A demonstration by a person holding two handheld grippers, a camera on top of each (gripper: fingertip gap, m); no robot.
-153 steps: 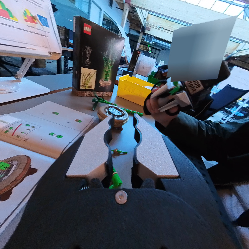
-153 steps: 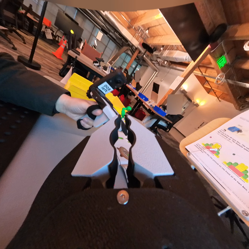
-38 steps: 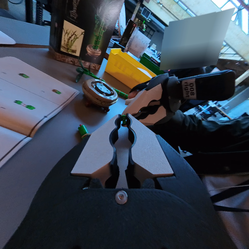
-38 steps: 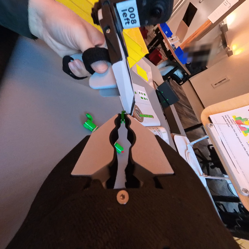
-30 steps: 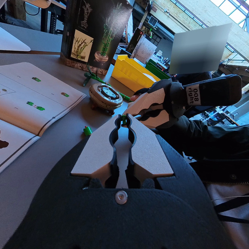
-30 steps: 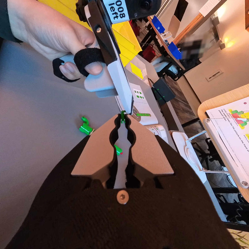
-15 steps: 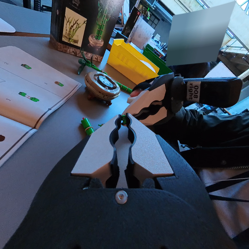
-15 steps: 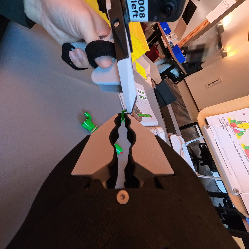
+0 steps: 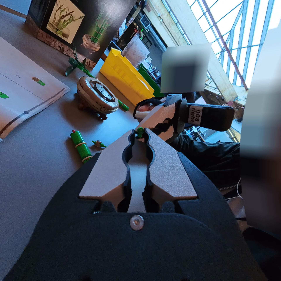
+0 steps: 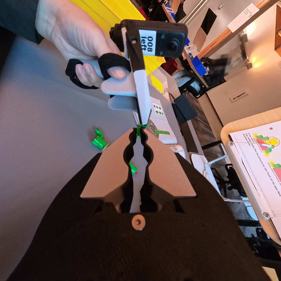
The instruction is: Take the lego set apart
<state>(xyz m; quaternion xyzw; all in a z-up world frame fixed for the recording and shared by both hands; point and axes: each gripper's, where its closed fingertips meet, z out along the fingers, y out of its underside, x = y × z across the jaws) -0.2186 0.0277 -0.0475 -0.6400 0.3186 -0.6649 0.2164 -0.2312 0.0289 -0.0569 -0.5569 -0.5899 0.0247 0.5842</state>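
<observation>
Both grippers meet tip to tip above the grey table (image 9: 38, 174) on one small green lego piece (image 9: 140, 131). My left gripper (image 9: 139, 132) has its jaws narrowly apart with the piece pinched between the tips. My right gripper (image 10: 138, 132) is shut on the same piece (image 10: 138, 131) from the other side. It also shows in the left wrist view (image 9: 158, 120), as the left gripper does in the right wrist view (image 10: 143, 124). The round tan pot base (image 9: 97, 95) stands on the table beyond.
A green bamboo segment (image 9: 80, 146), a tiny brown-centred piece (image 9: 98, 143) and a leafy stalk (image 9: 77, 65) lie on the table. A green elbow piece (image 10: 98, 140) lies near the right gripper. The open booklet (image 9: 22, 88), the set's box (image 9: 73, 25) and a yellow bin (image 9: 126, 79) ring the work area. Left tips and right tips are each some 10 centimetres from the green bamboo segment (image 9: 80, 146).
Both grippers stay locked on the small green piece. The left gripper has tilted and its tips stand slightly wider. The bamboo segment on the table now shows closer to it.
</observation>
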